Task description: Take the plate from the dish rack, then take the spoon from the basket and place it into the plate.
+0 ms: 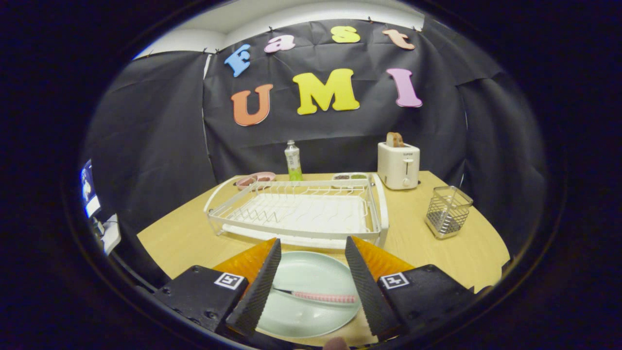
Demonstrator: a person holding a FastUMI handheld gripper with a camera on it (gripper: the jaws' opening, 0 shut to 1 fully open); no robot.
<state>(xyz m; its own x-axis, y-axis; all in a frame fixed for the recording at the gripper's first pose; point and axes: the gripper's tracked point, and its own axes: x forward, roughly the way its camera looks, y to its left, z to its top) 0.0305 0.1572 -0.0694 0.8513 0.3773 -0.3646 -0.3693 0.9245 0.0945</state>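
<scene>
The tool (313, 243) has two wedge-shaped fingers (257, 287) with a ridged, textured grip face on each inner side. Behind each finger sits a blocky black mount (201, 299) with small screws near its corners, and on top of each mount there is a square white-and-black marker tag (229, 280).

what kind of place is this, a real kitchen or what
Likely a staged test booth, not a real kitchen: black cloth walls surround one wooden table set with a dish rack and a toaster. The tool is open above the plate.
</scene>
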